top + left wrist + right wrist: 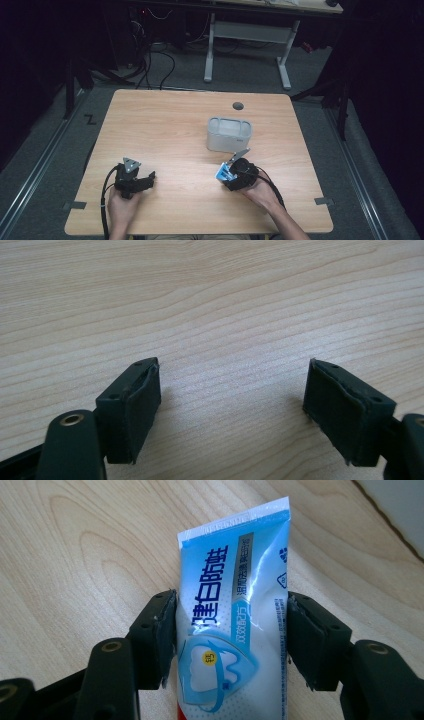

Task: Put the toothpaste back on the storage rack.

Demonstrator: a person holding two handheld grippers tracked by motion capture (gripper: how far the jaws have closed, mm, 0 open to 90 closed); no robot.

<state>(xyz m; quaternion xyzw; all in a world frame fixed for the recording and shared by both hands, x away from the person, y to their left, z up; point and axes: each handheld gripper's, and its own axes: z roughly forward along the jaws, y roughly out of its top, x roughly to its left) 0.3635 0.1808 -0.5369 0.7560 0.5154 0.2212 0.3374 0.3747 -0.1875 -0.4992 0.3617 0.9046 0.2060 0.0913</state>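
Squarely between right gripper (231, 630) jaws, toothpaste tube (240, 595), pads touching both edges

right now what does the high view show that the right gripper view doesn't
High view alone: the whole table, the grey box beyond the right gripper, the left gripper with open jaws, both forearms, and the floor and desk frame behind.

Right gripper view alone: the tube's print, blue and white with a tooth picture, its crimped end pointing away, and the two pads against its sides.

Both: the tube between the right gripper's jaws, over the wood tabletop.
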